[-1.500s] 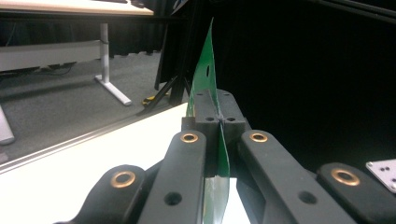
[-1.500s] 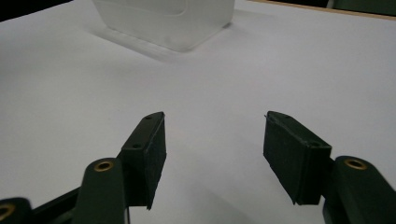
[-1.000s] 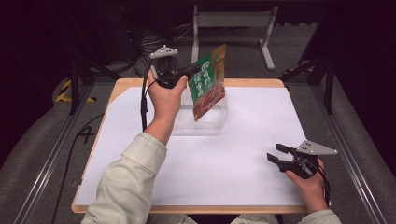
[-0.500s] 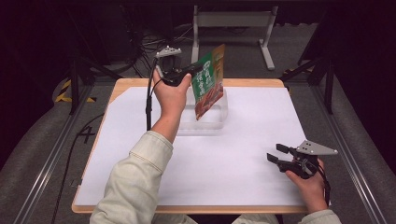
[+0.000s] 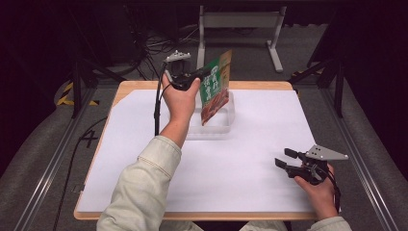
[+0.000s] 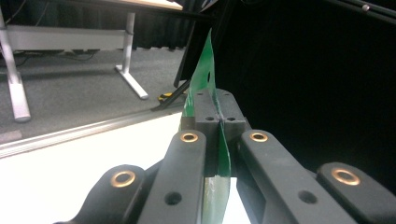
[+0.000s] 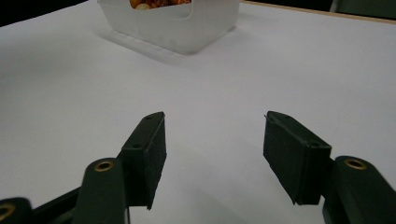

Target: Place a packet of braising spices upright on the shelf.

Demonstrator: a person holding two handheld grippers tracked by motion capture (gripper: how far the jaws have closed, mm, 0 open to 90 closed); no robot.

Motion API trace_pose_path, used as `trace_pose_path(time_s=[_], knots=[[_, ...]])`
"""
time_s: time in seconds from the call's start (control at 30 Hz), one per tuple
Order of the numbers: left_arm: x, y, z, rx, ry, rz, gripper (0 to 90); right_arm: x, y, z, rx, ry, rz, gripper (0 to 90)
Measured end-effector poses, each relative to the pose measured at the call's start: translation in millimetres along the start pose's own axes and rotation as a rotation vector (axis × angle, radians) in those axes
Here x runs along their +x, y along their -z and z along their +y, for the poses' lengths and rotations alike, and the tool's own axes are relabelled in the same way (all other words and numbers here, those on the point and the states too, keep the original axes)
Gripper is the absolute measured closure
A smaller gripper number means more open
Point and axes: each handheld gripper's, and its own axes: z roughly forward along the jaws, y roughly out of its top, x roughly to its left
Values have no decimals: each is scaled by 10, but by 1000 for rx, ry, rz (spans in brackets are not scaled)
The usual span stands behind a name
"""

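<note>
The green pouch (image 5: 215, 86) looked like glossy printed plastic film. The tub (image 5: 222, 118) was translucent, frosted plastic. Matt white paper covered the counter (image 5: 250, 159), with pale wood at its edge. Each claw's jaws were matt black plastic with brass-coloured rivets.

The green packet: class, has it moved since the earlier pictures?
Yes. The green packet has sunk slightly towards the clear tray, its lower end now inside it.
</note>
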Motion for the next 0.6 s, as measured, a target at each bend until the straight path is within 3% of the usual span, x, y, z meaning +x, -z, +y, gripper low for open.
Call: trace_pose_path(time_s=[0.6], knots=[[86, -108, -163, 14, 29, -14, 898, 2, -8, -5, 4, -4, 6, 393]])
